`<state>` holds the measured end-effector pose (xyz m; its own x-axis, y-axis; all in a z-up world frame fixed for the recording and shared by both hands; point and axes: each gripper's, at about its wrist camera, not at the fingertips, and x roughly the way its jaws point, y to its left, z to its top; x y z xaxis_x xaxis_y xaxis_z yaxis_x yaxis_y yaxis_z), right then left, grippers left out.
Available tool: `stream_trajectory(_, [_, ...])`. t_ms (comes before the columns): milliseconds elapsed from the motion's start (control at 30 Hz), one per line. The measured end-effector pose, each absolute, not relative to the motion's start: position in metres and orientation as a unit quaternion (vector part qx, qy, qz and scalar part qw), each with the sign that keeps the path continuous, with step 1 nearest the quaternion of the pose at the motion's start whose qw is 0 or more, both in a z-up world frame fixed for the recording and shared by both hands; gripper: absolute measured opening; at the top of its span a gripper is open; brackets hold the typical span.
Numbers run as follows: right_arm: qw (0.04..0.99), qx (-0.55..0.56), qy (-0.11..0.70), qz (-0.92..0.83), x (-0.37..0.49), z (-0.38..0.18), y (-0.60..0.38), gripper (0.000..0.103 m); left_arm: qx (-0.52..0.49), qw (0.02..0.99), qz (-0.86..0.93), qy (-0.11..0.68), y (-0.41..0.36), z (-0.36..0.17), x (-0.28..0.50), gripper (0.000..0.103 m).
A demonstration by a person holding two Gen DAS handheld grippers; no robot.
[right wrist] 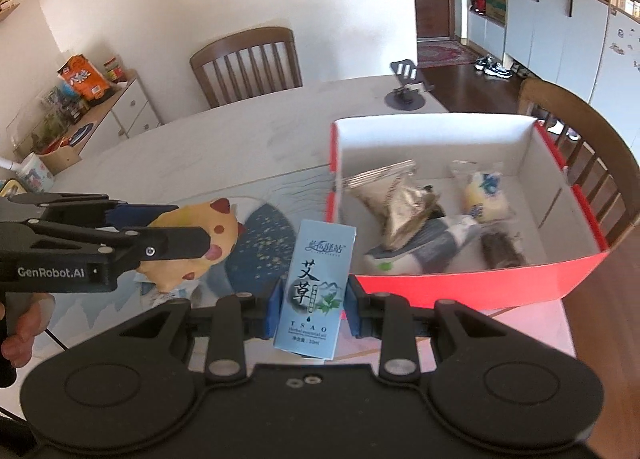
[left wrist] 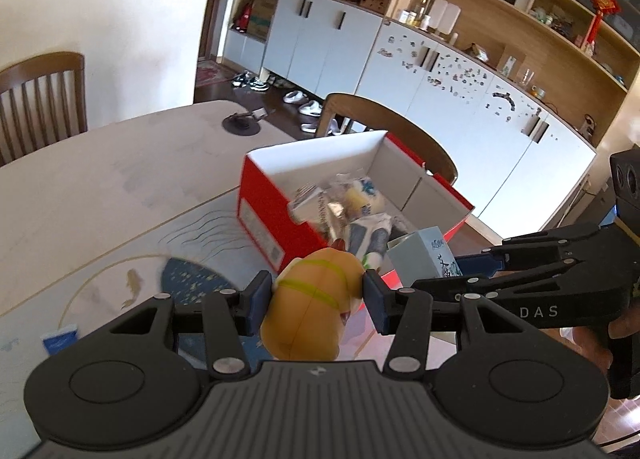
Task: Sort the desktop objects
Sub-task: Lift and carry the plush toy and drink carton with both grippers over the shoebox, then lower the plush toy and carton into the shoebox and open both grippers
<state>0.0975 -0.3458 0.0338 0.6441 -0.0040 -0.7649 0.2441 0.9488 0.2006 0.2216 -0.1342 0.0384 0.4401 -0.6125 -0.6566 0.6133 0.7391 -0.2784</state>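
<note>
My left gripper (left wrist: pixel 316 299) is shut on a yellow toy animal with red spots (left wrist: pixel 312 299), held above the table mat just short of the red box (left wrist: pixel 272 215). It also shows in the right wrist view (right wrist: pixel 192 247). My right gripper (right wrist: pixel 310 305) is shut on a small light-blue essential-oil carton (right wrist: pixel 316 287), held upright before the box's near wall (right wrist: pixel 460 283). The carton also shows in the left wrist view (left wrist: pixel 428 255). The box holds several snack packets and a sock-like item (right wrist: pixel 424 247).
A blue patterned mat (left wrist: pixel 192 283) lies under the grippers on the pale table (left wrist: pixel 100 179). A phone stand (right wrist: pixel 406 93) sits at the table's far edge. Wooden chairs (right wrist: pixel 248 63) stand behind and right of the table. A small blue card (left wrist: pixel 60 341) lies at left.
</note>
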Motion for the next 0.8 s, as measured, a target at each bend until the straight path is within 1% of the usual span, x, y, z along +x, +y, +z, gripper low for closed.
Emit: stream_trajectory(800, [0.896,0.136,0.403,-0.124,0.08,0.033,-0.463,0.031,0.034,0.842,-0.392,0.369,-0.251,0.045,0.241,0.048])
